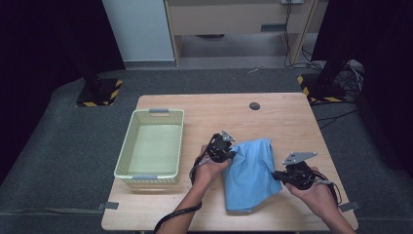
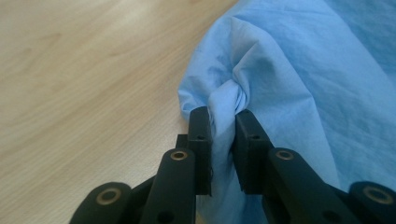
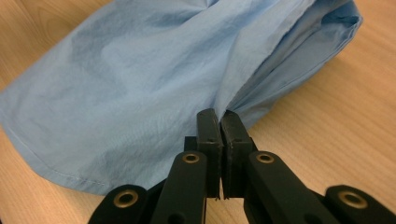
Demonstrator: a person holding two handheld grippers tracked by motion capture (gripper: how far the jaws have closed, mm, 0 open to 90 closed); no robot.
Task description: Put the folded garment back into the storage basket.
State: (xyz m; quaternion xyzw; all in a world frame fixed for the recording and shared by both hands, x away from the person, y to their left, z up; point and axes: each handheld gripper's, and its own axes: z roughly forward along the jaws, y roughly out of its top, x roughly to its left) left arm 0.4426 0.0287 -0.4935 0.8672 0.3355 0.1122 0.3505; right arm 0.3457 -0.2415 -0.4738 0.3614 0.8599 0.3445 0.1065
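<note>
**Cloth pinched on both sides, basket off to the left**

The blue cloth [image 1: 251, 173] lies on the counter [image 1: 287, 117], front-centre, w/ its long axis running roughly near-to-far, slightly slanted. The far end is wider; the near end tapers toward the counter's front edge.

Left tool [image 1: 229, 152] sits at the cloth's upper left edge. In the left gripper view its jaws are pressed onto a bunched twist of fabric [image 2: 224, 107], w/ a thick wad between them, so they don't fully meet. Right tool [image 1: 276, 174] is at the cloth's right edge, about mid-length. In the right gripper view the jaws are pressed nearly together on a thin fold of the edge [image 3: 229, 105], and the cloth fans away from them up and left.

Key relation: the two tools grip opposite long sides, cloth between them, left tool farther from the person than the right. So the grip line runs diagonally across the cloth, not square to its long axis.

The basket [image 1: 127, 146] stands well apart to the left, nothing in it, w/ its long axis also near-to-far. The left hand is nearer to it; the right would have to cross the whole cloth.

Judgement: a lift or fold comes next. If it's a lift, the near end will prob. hang and drag, since neither tool holds it.
</note>
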